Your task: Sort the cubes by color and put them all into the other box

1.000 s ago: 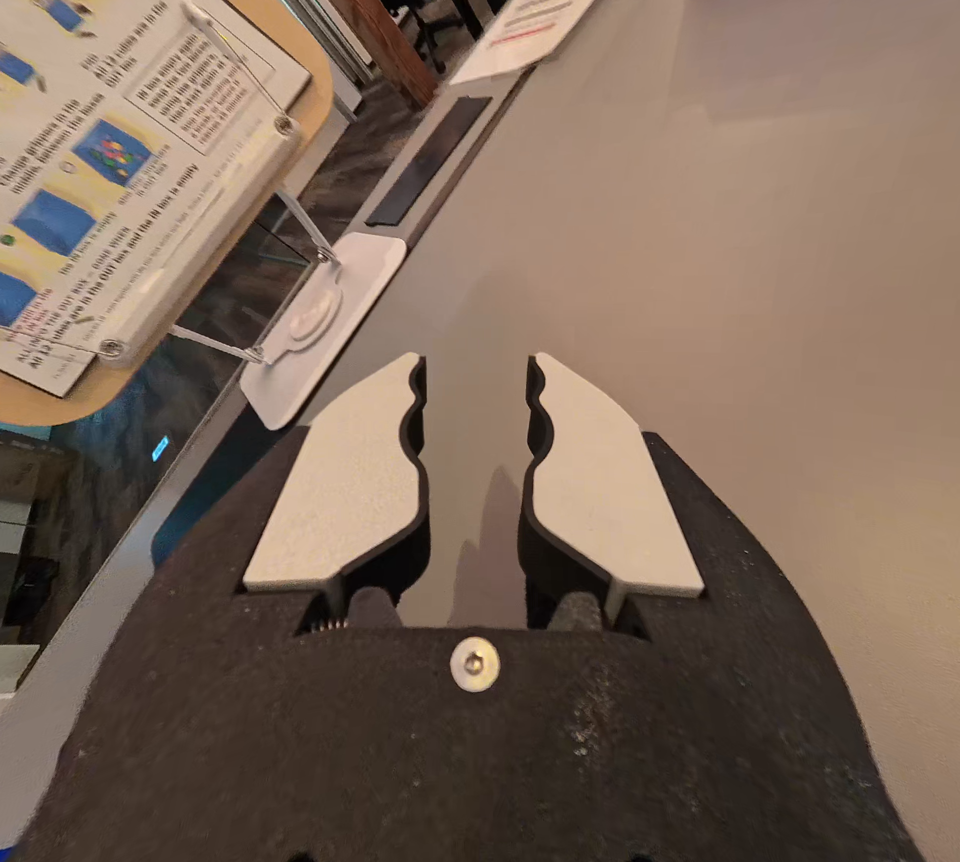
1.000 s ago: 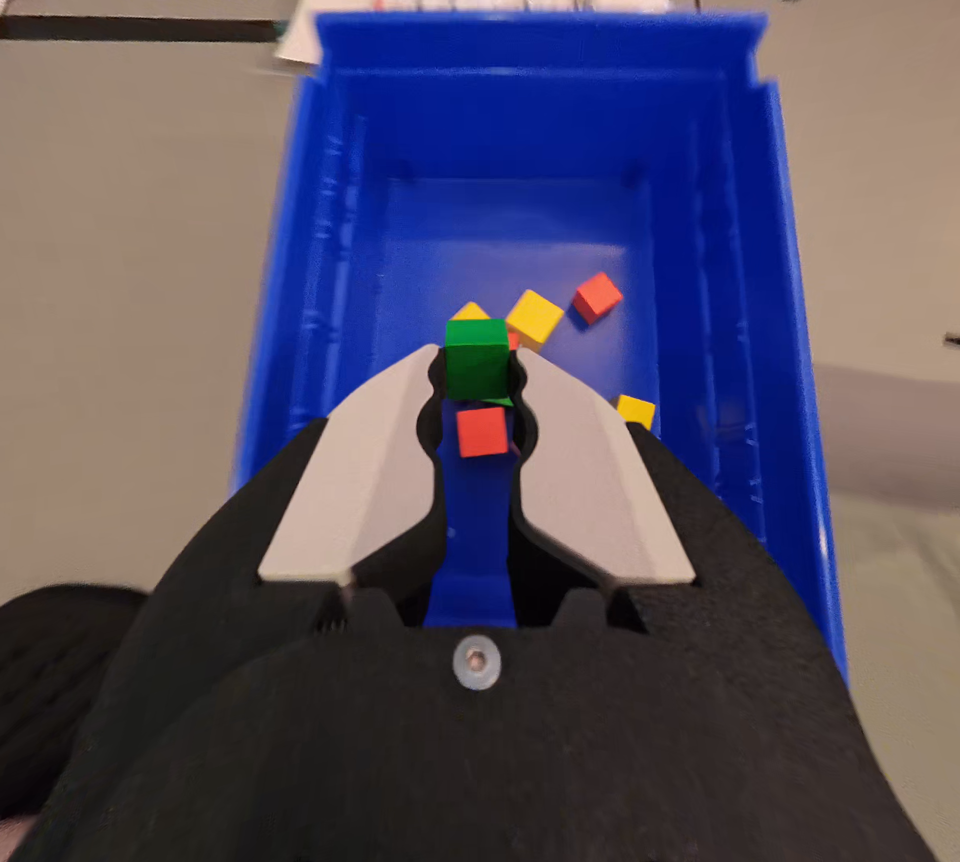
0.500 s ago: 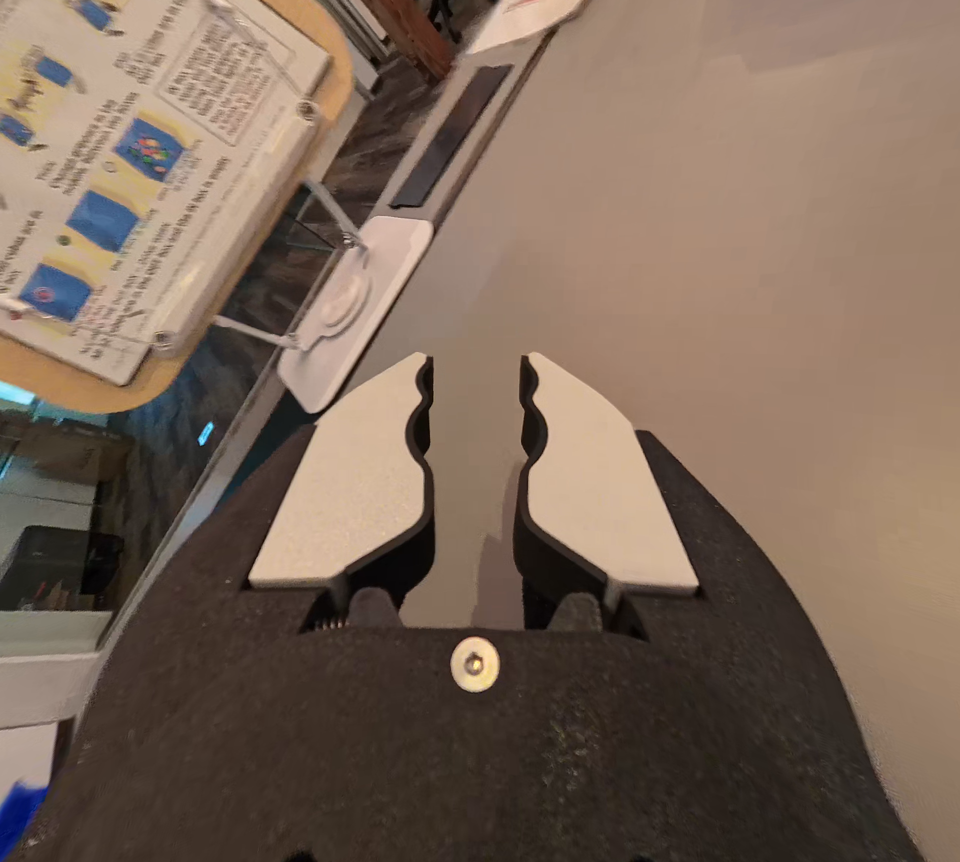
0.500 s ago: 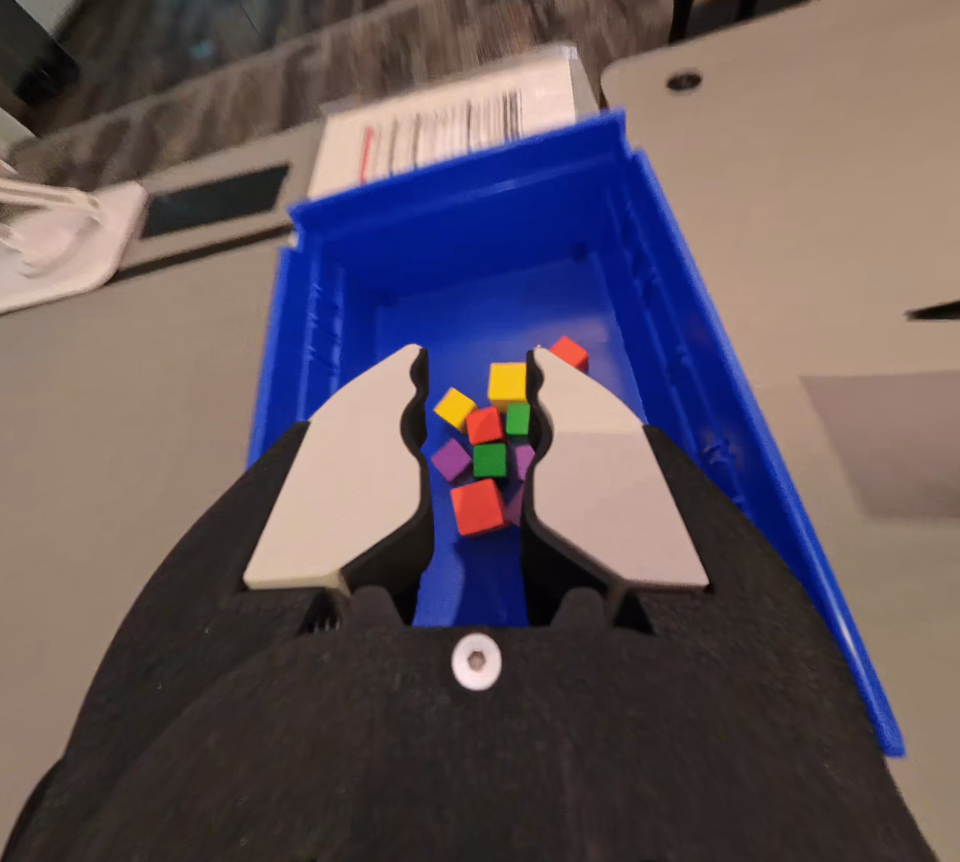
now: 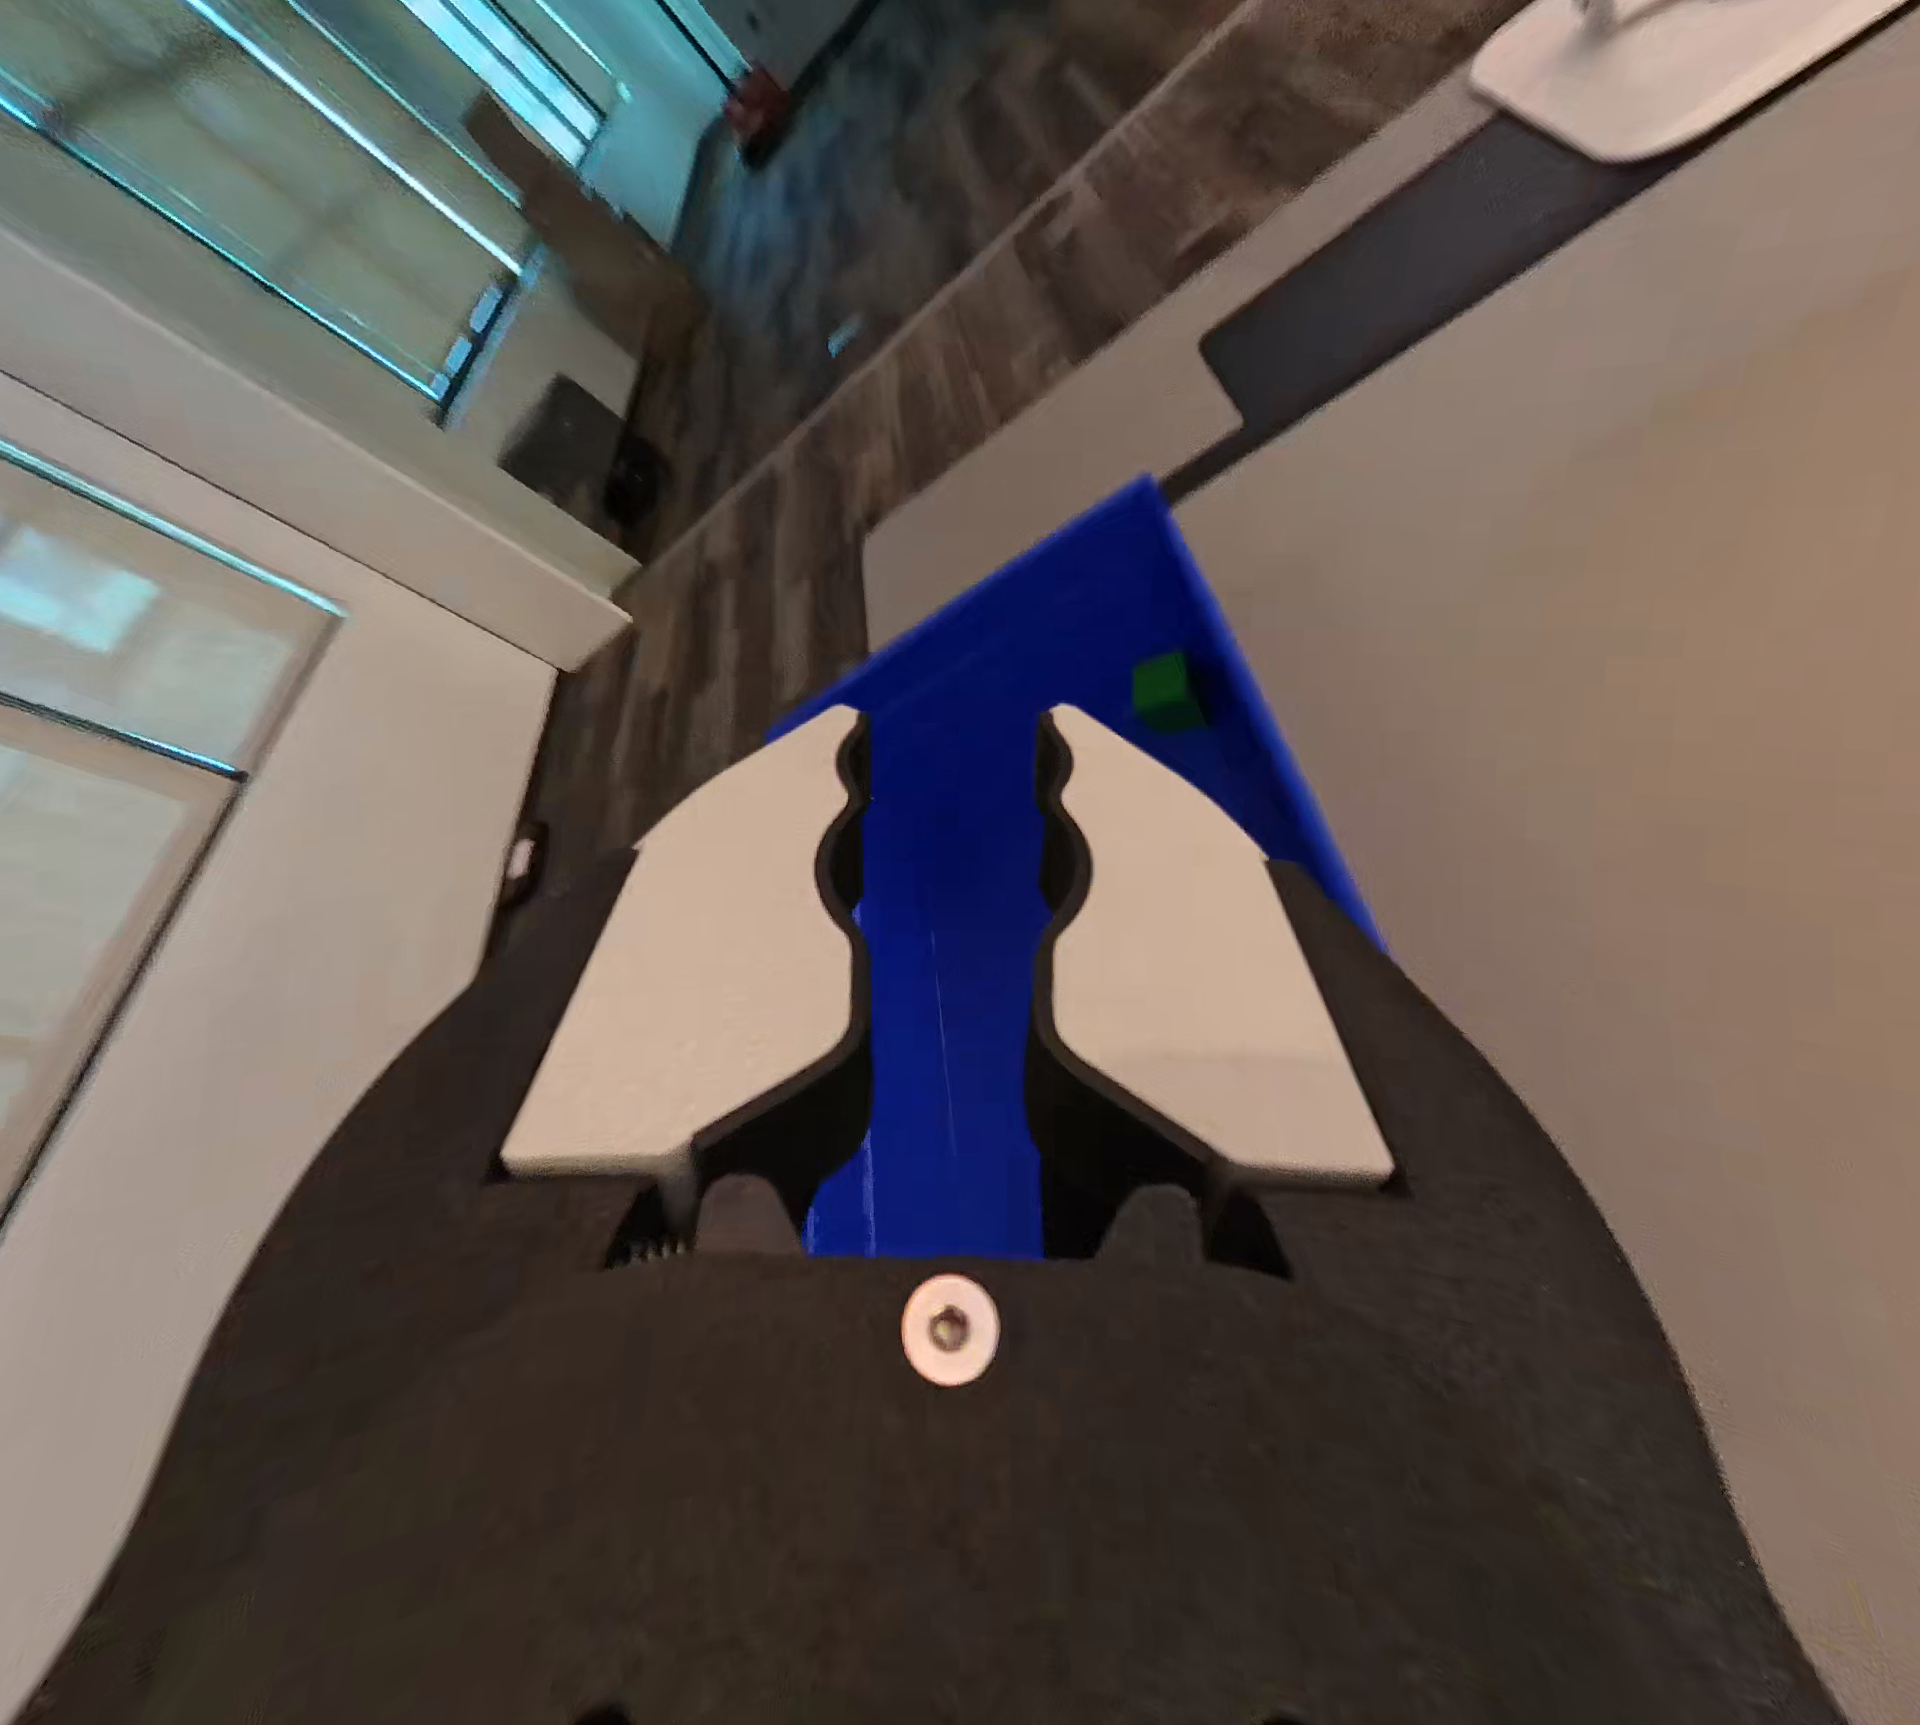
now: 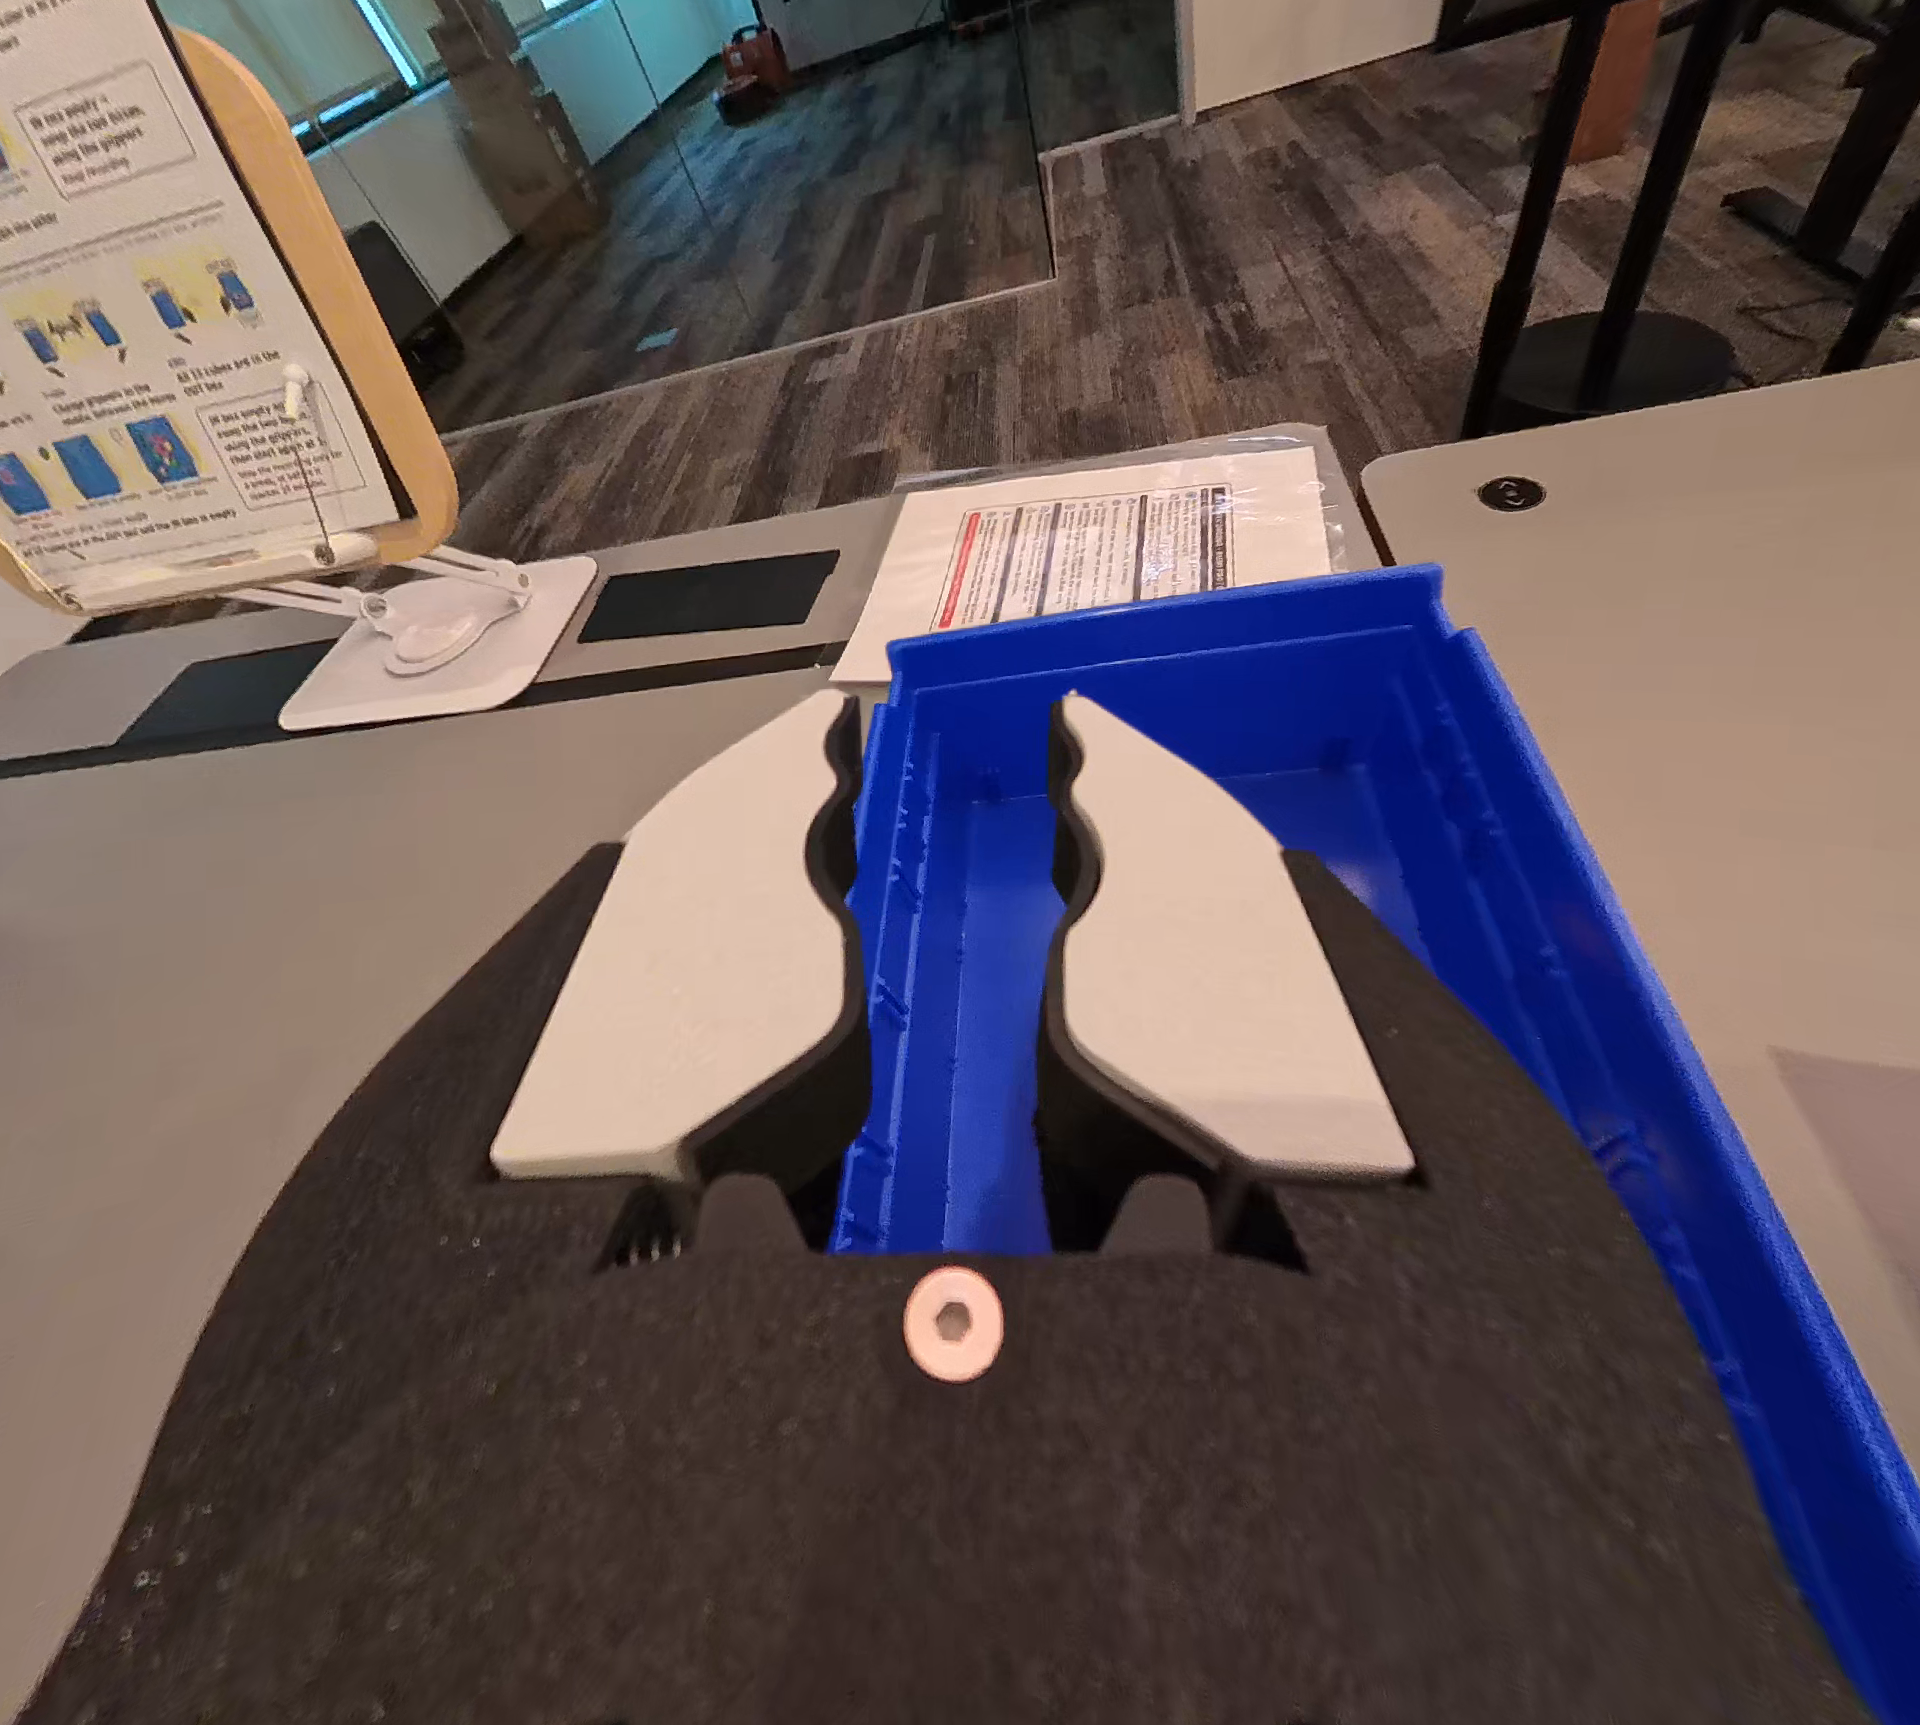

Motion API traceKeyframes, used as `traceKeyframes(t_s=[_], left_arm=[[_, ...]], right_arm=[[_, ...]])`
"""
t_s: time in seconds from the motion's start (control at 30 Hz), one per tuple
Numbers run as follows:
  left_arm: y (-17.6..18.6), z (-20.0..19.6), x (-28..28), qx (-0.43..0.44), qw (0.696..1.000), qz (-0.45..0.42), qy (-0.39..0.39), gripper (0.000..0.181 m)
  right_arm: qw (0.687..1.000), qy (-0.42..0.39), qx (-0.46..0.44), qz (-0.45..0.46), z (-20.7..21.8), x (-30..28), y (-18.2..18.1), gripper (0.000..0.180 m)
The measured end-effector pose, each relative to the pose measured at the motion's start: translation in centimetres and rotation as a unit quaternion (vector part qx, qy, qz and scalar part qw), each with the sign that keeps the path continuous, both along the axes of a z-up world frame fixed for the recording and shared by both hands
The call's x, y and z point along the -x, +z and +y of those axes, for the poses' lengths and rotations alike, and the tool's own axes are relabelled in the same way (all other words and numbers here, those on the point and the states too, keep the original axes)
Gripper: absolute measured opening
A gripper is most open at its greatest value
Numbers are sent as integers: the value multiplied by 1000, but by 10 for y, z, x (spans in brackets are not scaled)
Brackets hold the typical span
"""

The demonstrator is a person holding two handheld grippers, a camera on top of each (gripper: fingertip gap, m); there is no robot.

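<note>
The blue box [image 6: 1538,854] is ribbed plastic — its long axis runs away from the right gripper [image 6: 956,719]. A green cube [image 5: 1166,688] lies in the other blue box [image 5: 997,636]. Both the right and left gripper [image 5: 951,725] have jaws spread, empty.

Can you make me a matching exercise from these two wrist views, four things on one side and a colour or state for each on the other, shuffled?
1. left gripper
2. cube
3. box
4. stand base

A. white
B. open, holding nothing
C. blue
D. green

Pairs: 1-B, 2-D, 3-C, 4-A
</note>
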State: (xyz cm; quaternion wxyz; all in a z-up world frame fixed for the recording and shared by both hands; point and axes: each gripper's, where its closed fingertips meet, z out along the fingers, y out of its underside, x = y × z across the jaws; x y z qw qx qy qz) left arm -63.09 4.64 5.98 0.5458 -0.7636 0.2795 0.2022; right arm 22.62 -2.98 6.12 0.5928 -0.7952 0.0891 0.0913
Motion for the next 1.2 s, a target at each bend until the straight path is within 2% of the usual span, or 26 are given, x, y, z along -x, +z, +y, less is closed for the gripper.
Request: traceKeyframes(t_s=[0.17, 0.27, 0.43, 0.5, 0.57, 0.67, 0.77, 0.97, 1.2], left_arm=[[-72, 19, 36, 120, 989, -89, 16, 36], [-98, 45, 35, 143, 979, -140, 36, 36], [-134, 85, 29, 228, 942, -238, 66, 39], [-140, 98, 30, 233, 944, -227, 63, 39], [-145, 106, 24, 231, 949, -212, 25, 38], [-153, 110, 7, 232, 953, -190, -50, 39], [-160, 115, -4, 220, 960, -154, -80, 42], [-177, 132, -2, 234, 963, -136, -18, 45], [-190, 144, -1, 250, 959, -131, 1, 46]], right_arm=[[999, 37, -6, 4, 18, 33, 9, 33], [996, 82, -33, 23, 31, 69, 25, 33], [984, 160, -52, 53, 44, 136, 48, 33], [982, 178, -58, 40, 45, 156, 56, 33], [978, 197, -56, 30, 46, 173, 59, 33], [974, 217, -43, 39, 50, 186, 54, 33], [975, 212, -26, 60, 57, 185, 44, 32], [971, 219, -30, 88, 60, 186, 45, 28], [979, 200, -9, 36, 56, 176, 38, 28]])
